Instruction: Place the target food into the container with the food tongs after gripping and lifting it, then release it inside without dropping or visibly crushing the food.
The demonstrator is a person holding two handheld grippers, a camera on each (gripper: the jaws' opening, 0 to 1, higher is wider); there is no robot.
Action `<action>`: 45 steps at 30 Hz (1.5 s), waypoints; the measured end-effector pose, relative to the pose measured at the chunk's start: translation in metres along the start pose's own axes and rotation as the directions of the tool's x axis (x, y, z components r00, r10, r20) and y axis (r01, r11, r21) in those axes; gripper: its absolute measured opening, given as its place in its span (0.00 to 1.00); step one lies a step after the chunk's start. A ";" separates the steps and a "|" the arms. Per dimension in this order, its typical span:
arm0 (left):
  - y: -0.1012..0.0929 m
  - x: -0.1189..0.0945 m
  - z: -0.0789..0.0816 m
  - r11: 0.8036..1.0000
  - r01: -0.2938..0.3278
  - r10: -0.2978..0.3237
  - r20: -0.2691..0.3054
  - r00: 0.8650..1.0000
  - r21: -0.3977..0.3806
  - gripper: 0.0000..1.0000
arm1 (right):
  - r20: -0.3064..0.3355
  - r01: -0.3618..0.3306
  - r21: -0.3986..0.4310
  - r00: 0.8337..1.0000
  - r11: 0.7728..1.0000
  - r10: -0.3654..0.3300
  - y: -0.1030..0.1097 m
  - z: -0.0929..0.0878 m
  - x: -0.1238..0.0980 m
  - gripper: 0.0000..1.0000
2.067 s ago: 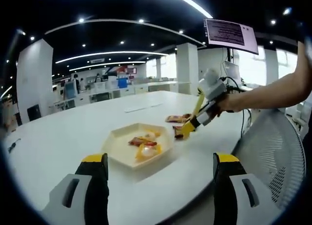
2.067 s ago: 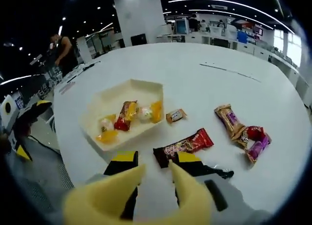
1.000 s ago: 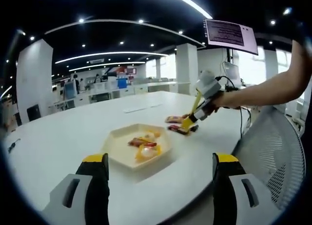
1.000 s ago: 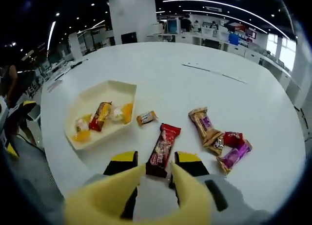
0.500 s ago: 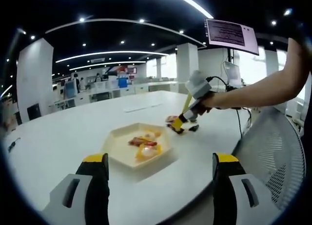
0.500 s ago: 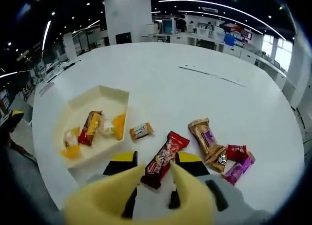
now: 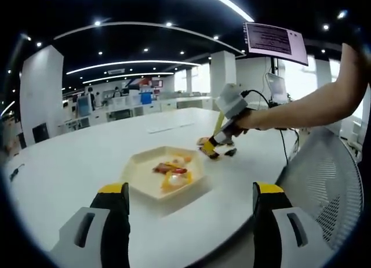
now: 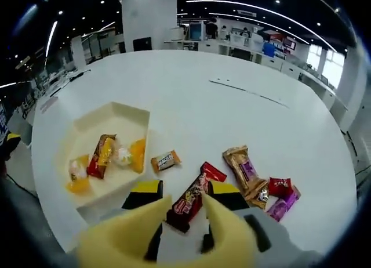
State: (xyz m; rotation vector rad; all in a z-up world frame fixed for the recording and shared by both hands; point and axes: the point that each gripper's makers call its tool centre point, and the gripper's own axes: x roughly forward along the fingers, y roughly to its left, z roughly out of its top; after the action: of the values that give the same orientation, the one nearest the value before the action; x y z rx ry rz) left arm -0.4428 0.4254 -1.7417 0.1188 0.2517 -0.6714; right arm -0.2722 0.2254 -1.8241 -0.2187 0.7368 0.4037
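Left gripper view: my left gripper (image 7: 190, 227) idles with jaws spread, the cream hexagonal tray (image 7: 143, 166) at twelve o'clock. Right gripper view: my right gripper (image 8: 183, 213) clasps the red wrapped snack bar (image 8: 195, 196), lifted; carrying to the tray, at ten o'clock, and releasing remain.

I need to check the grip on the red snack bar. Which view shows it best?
The right gripper view: the red snack bar lies close up between the right tool's yellow tongs. The left gripper view shows it small and far away at the tong tips.
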 end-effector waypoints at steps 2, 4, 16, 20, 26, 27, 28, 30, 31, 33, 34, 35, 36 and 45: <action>0.000 0.000 0.000 1.000 -0.001 0.001 0.001 1.000 0.000 0.84 | -0.007 -0.005 -0.010 1.000 1.000 0.005 0.000 -0.003 -0.002 0.29; 0.000 0.000 0.001 1.000 -0.002 0.002 0.003 1.000 0.000 0.84 | -0.016 -0.014 -0.003 1.000 1.000 0.014 -0.002 -0.007 -0.007 0.29; -0.001 0.000 0.000 1.000 0.005 -0.005 0.001 1.000 0.003 0.84 | -0.003 0.004 0.040 1.000 0.999 -0.004 -0.018 -0.010 -0.019 0.29; 0.000 0.000 0.000 1.000 0.000 0.000 0.003 1.000 0.002 0.84 | 0.000 0.007 0.046 1.000 0.999 -0.007 -0.013 -0.005 -0.011 0.30; 0.001 0.000 0.000 1.000 -0.007 0.007 0.003 1.000 -0.001 0.84 | -0.017 0.039 0.020 0.999 0.999 -0.039 -0.010 -0.007 0.000 0.30; 0.001 0.000 0.000 1.000 -0.007 0.007 0.004 1.000 -0.001 0.84 | -0.017 0.042 0.020 0.999 0.999 -0.042 -0.011 -0.007 0.000 0.30; 0.002 0.000 0.000 1.000 -0.008 0.008 0.004 1.000 -0.002 0.84 | -0.019 0.057 0.016 0.998 0.998 -0.056 -0.014 -0.007 0.000 0.30; 0.002 0.000 0.000 1.000 -0.007 0.007 0.005 1.000 -0.002 0.84 | -0.019 0.061 0.020 0.998 0.998 -0.061 -0.016 -0.008 0.000 0.30; 0.001 0.000 0.000 1.000 -0.007 0.007 0.005 1.000 -0.002 0.84 | -0.023 0.067 0.018 0.998 0.998 -0.067 -0.018 -0.009 0.000 0.30; 0.001 0.000 0.000 1.000 -0.005 0.005 0.005 1.000 -0.002 0.84 | -0.038 0.078 0.012 0.996 0.997 -0.077 -0.022 -0.015 0.001 0.31; 0.001 0.000 0.000 1.000 -0.005 0.005 0.005 1.000 -0.002 0.84 | -0.039 0.076 0.019 0.996 0.997 -0.075 -0.022 -0.016 0.001 0.30; 0.001 0.000 0.000 1.000 -0.005 0.005 0.005 1.000 -0.002 0.84 | -0.040 0.076 0.023 0.996 0.997 -0.075 -0.022 -0.017 0.001 0.30; 0.001 0.000 0.000 1.000 -0.005 0.005 0.006 1.000 -0.002 0.84 | -0.035 0.076 0.043 0.997 0.996 -0.074 -0.022 -0.017 0.000 0.30; 0.002 -0.001 0.000 1.000 -0.007 0.007 0.006 1.000 -0.003 0.84 | -0.033 0.044 0.076 0.999 0.996 -0.042 -0.014 -0.016 0.000 0.23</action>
State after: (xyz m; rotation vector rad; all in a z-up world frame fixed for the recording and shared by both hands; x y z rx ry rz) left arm -0.4421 0.4269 -1.7412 0.1149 0.2464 -0.6646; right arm -0.2760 0.2070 -1.8345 -0.1691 0.7754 0.3311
